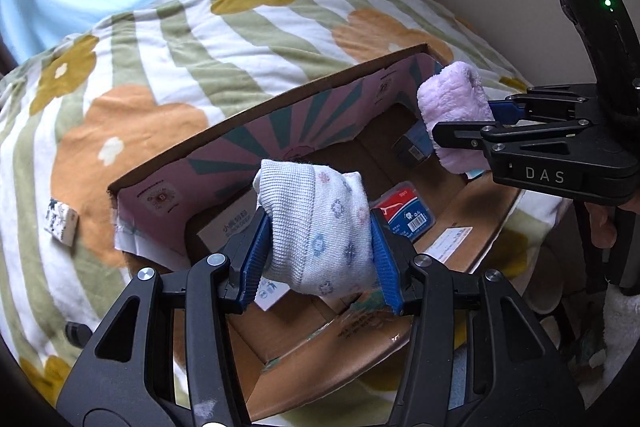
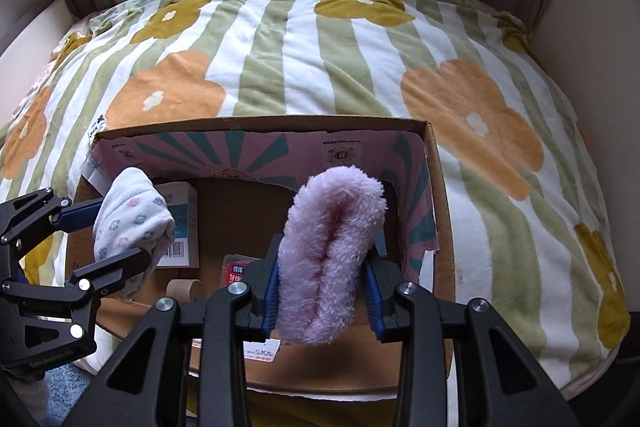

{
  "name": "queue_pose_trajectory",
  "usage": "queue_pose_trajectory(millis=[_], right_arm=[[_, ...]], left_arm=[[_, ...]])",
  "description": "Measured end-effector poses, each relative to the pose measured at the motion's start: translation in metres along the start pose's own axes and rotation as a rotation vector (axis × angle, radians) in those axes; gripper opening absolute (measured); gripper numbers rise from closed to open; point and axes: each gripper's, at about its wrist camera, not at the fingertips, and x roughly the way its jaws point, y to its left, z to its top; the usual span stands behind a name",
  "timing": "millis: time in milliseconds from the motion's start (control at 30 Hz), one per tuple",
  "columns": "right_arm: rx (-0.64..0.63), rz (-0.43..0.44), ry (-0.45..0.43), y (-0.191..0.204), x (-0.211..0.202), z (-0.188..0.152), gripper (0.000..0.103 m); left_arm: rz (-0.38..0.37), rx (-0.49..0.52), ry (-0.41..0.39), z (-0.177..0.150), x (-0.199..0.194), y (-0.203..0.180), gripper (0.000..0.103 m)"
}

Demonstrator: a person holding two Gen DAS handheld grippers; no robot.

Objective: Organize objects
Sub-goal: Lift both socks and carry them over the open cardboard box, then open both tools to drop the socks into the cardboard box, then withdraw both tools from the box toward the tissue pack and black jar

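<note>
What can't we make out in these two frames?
- Box floor: left wrist view, partly hidden by white sock in left gripper.
- Box contents: right wrist view, pink fuzzy sock in right gripper covers the middle.
- Shipping label: print too small.

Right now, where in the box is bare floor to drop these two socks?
Bare cardboard shows mid-box, bordered by the white carton on the left, the printed back wall and the fluffy pink sock in the right gripper. It is crowded in front: the red packet and the tape roll. The left gripper holds the flowered sock above.
</note>
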Motion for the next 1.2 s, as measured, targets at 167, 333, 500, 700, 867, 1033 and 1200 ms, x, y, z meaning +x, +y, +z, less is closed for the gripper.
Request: queue_pose_trajectory(millis=[167, 333, 500, 700, 867, 1033, 1200], right_arm=[[0.029, 0.012, -0.01, -0.001, 0.001, 0.003, 0.036], [0.077, 0.033, -0.04, -0.002, -0.002, 0.006, 0.084], [0.117, 0.017, -0.075, -0.007, -0.007, 0.006, 0.084], [0.118, 0.012, -0.063, -0.006, -0.006, 0.003, 0.084], [0.089, 0.031, -0.029, 0.001, -0.002, -0.001, 0.084], [0.094, 0.036, -0.027, 0.003, -0.002, -0.004, 0.084], [0.084, 0.029, -0.039, 0.01, -0.01, -0.001, 0.084]], left_arm=[[-0.01, 0.002, -0.007, 0.005, 0.0, -0.002, 0.047], [0.019, 0.015, -0.012, 0.006, 0.0, -0.004, 0.103], [-0.009, -0.008, 0.005, -0.002, -0.002, 0.001, 0.103], [-0.001, 0.005, 0.011, -0.011, -0.009, 0.0, 0.103], [-0.003, 0.01, 0.0, -0.014, -0.017, 0.002, 0.103], [0.008, 0.009, -0.012, -0.014, -0.027, 0.006, 0.103], [0.008, 0.012, -0.03, -0.012, -0.039, 0.01, 0.103]])
